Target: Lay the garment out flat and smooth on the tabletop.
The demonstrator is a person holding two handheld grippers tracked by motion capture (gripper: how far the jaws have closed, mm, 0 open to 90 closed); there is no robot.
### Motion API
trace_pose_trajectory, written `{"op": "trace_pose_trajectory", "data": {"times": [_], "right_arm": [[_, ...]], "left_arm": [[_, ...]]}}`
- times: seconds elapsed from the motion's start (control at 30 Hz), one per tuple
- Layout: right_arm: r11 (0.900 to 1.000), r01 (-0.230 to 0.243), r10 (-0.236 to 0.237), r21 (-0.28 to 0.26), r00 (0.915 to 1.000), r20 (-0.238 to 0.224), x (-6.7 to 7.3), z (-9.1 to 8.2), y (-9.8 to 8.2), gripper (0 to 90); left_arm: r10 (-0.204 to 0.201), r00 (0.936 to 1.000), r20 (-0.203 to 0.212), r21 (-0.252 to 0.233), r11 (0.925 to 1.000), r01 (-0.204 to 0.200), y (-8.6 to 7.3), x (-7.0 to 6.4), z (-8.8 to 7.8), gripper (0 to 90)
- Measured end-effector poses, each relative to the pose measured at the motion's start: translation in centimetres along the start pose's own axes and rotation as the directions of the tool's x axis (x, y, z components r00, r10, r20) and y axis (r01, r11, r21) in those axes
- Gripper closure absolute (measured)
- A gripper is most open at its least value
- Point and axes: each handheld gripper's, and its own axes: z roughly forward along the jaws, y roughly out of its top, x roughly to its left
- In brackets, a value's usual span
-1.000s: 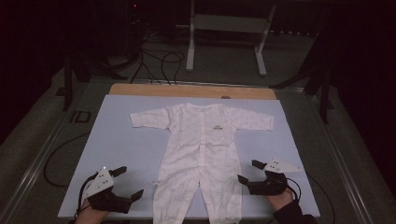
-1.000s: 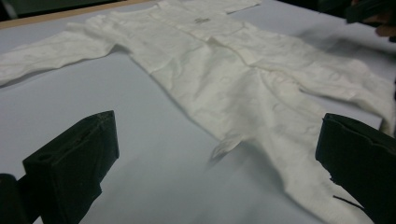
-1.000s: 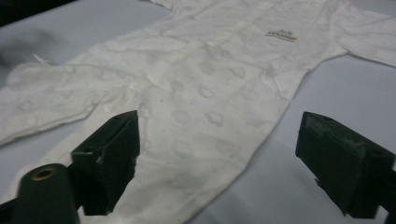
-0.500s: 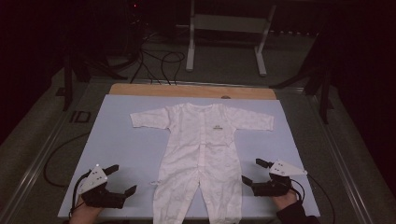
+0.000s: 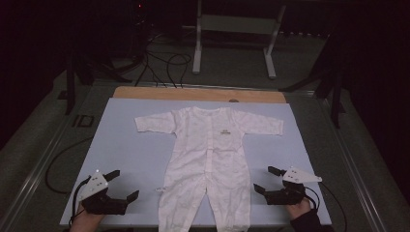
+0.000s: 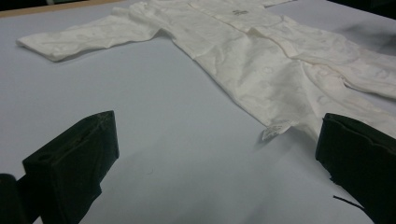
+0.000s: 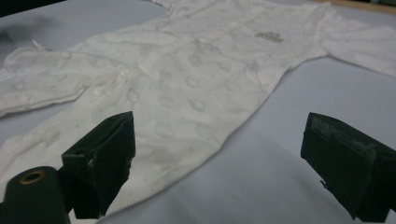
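The baby suit (image 5: 209,159) lay flat on the table (image 5: 125,154) between both claws. The left claw (image 5: 121,186) and right claw (image 5: 268,180) were spread, holding nothing. This looked like the approach; next, each should pinch a leg hem.

A white baby romper (image 6: 261,60) lies flat across the upper frame; the left gripper (image 6: 219,154) hovers wide apart over pale blue table (image 6: 154,116).
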Motion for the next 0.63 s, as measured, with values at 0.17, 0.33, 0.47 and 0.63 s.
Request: {"op": "trace_pose_trajectory", "data": {"times": [0.17, 0.33, 0.47, 0.63], "right_arm": [[1.0, -0.024, 0.024, 0.011, 0.9997, 0.01, -0.44, 0.03, -0.2, 10.1], [1.0, -0.012, 0.012, 0.014, 0.9998, 0.014, -0.27, 0.17, -0.15, 10.1], [1.0, -0.005, 0.005, 0.013, 0.9998, 0.018, -0.11, 0.21, -0.14, 10.1], [1.0, 0.006, -0.006, 0.008, 0.9997, 0.023, 0.01, 0.17, -0.07, 10.1]], "left_arm": [[-0.014, 0.9999, -0.005, 0.0, 0.9999, 0.014, -0.03, 0.16, 0.09, 0.0], [-0.016, 0.9998, -0.007, 0.004, 0.9999, 0.016, -0.03, 0.16, 0.16, 0.1], [-0.018, 0.9997, -0.013, 0.005, 0.9998, 0.018, -0.06, 0.19, 0.2, 0.0], [-0.022, 0.9997, -0.014, -0.001, 0.9998, 0.022, -0.02, 0.15, 0.19, 0.0]]}}
